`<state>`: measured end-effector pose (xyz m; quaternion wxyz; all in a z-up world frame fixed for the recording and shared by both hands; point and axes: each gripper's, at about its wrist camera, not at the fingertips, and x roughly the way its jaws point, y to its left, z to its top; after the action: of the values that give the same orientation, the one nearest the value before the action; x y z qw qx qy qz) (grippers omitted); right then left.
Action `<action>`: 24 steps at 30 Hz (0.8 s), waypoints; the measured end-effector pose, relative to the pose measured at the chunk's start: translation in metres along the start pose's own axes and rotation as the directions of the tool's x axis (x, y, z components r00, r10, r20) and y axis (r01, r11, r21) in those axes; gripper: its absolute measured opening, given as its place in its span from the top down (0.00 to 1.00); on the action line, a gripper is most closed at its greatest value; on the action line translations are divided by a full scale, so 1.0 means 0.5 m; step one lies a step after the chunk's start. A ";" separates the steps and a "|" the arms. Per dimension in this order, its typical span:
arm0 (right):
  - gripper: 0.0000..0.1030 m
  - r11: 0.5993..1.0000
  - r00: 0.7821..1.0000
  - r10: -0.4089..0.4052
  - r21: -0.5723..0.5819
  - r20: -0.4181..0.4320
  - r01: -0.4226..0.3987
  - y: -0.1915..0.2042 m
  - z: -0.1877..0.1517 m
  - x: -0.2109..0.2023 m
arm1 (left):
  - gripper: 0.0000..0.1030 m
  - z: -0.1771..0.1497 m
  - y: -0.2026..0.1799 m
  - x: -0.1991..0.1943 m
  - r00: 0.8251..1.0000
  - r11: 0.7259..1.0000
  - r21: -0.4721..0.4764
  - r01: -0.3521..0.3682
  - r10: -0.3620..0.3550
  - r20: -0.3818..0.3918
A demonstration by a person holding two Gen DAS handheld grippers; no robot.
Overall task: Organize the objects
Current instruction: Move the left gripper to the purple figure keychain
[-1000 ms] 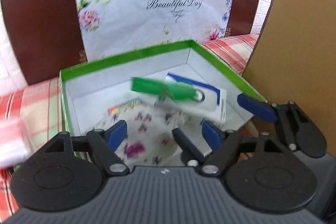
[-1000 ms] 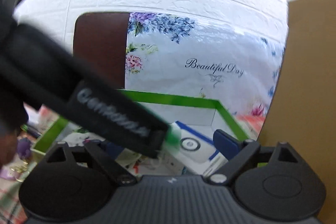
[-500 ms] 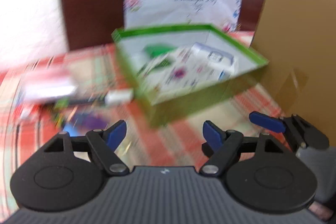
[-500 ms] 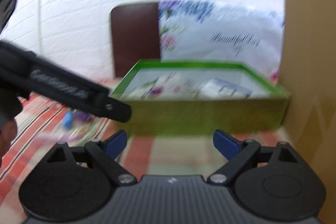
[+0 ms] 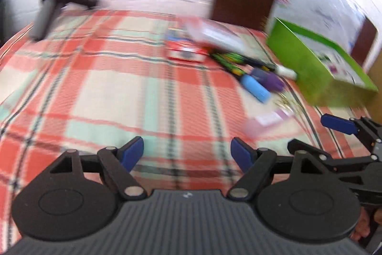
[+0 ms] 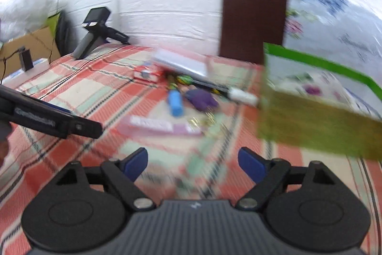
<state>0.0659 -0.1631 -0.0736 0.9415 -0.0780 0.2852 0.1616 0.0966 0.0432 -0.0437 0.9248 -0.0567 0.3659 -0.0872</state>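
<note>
My left gripper (image 5: 187,153) is open and empty above the plaid cloth. My right gripper (image 6: 193,163) is open and empty too; it also shows at the right edge of the left wrist view (image 5: 339,133). The green box (image 5: 317,63) with several items inside stands at the right, and shows in the right wrist view (image 6: 317,121). Loose items lie left of it: a blue tube (image 6: 175,102), a purple object (image 6: 201,99), a pink packet (image 6: 164,127), a white-capped marker (image 6: 241,94), a red card (image 5: 186,53) and a clear packet (image 6: 181,63). Both views are blurred.
A plaid tablecloth (image 5: 95,92) covers the table. A black hand-held device (image 6: 95,32) stands at the far left by the white wall. A dark chair back (image 6: 253,16) and a floral bag (image 6: 334,16) stand behind. Cardboard (image 6: 31,44) is far left.
Both grippers have pulled back out of the green box and swung left over the table. A green item that was over the box a second ago now lies inside it.
</note>
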 end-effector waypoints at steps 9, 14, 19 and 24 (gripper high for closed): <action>0.18 0.999 1.000 -0.017 -0.047 -0.009 0.017 0.016 0.104 0.128 | 0.20 -0.004 0.044 -0.008 0.999 0.998 -0.050 0.034 -0.033 0.022; 0.23 0.999 0.995 0.047 -0.014 -0.092 -0.049 0.001 0.087 0.159 | 0.19 -0.001 0.054 -0.005 0.998 0.997 -0.058 0.055 -0.054 0.023; 0.72 0.995 0.995 0.071 -0.059 -0.066 -0.075 0.023 0.048 0.090 | 0.19 0.002 0.055 -0.007 0.998 0.994 -0.081 0.068 -0.068 0.012; 0.73 0.987 0.994 0.100 -0.124 -0.040 -0.104 0.082 -0.002 0.013 | 0.19 -0.001 0.039 -0.015 0.992 0.987 -0.101 0.123 -0.125 -0.017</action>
<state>0.0564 -0.1232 -0.0804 0.9203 -0.1249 0.2937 0.2261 0.0933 0.0636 -0.0425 0.9092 -0.1246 0.3765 -0.1267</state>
